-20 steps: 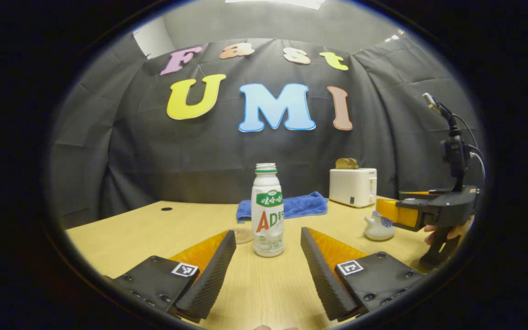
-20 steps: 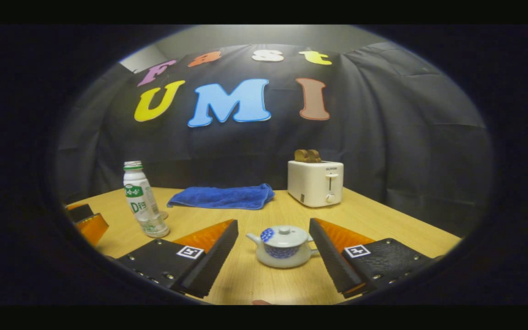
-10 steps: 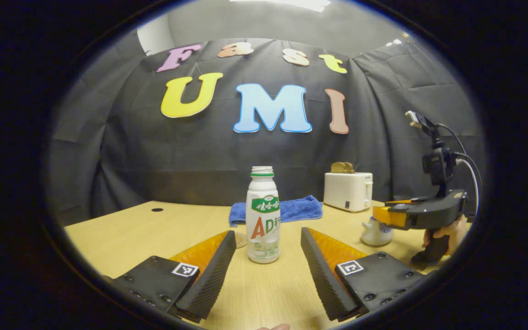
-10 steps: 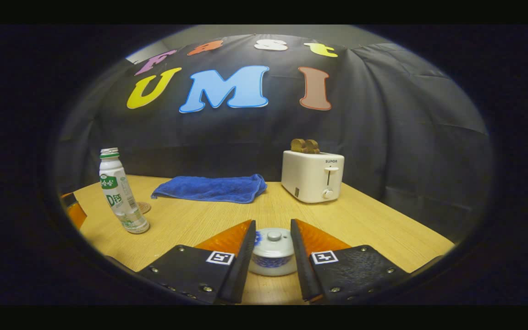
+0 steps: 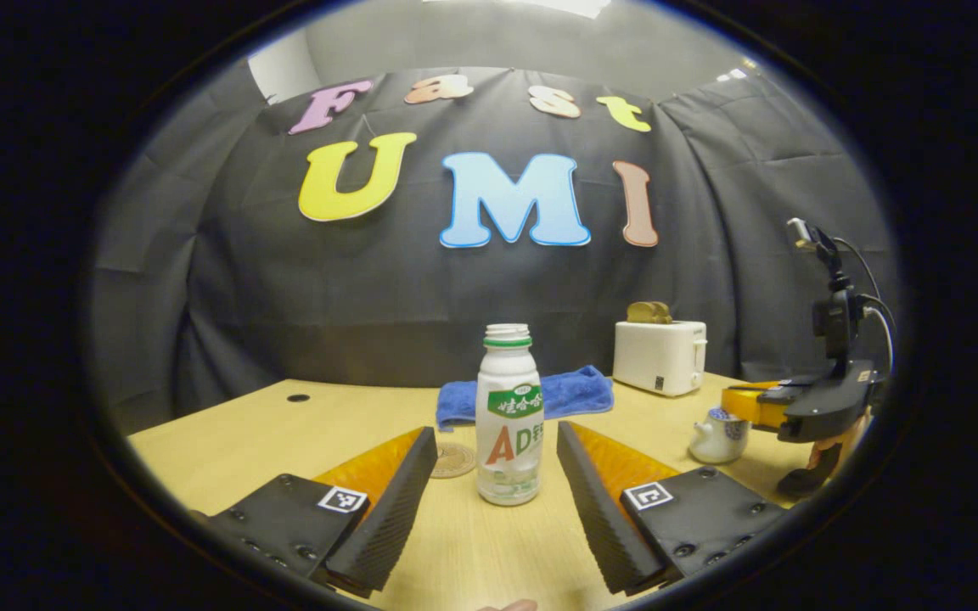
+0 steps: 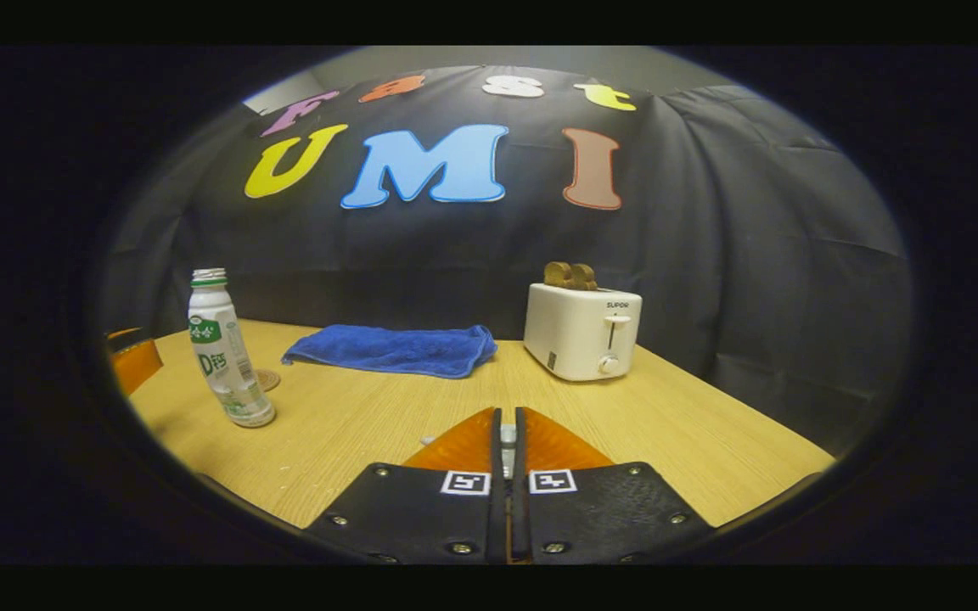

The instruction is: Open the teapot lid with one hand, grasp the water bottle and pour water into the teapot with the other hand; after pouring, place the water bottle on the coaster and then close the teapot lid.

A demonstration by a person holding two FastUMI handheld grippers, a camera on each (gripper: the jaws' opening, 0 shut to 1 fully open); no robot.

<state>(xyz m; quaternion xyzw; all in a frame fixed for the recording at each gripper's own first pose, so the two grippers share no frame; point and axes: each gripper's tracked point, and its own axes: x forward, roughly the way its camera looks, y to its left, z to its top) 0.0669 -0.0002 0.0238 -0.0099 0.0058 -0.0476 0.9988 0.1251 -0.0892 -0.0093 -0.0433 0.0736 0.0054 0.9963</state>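
Observation:
The white water bottle [image 5: 509,416] with a green band stands uncapped on the wooden table, between the spread fingers of my left gripper [image 5: 497,430], which is open and not touching it. A round woven coaster [image 5: 453,460] lies just left of the bottle. The small white-and-blue teapot [image 5: 716,435] sits at the right, with my right gripper [image 5: 744,404] over its top. In the right gripper view my right gripper [image 6: 506,414] is shut on the lid knob [image 6: 507,436], and the pot is hidden under its fingers. The bottle [image 6: 222,348] stands far left there.
A blue towel [image 6: 391,350] lies at the back of the table. A white toaster [image 6: 582,331] holding bread stands at the back right. A hand [image 5: 829,441] holds the right gripper near the table's right edge. A small hole [image 5: 298,397] marks the far left tabletop.
My right gripper moved down over the teapot and its fingers closed from wide open onto the lid knob. My left gripper stayed open and edged closer to the bottle.

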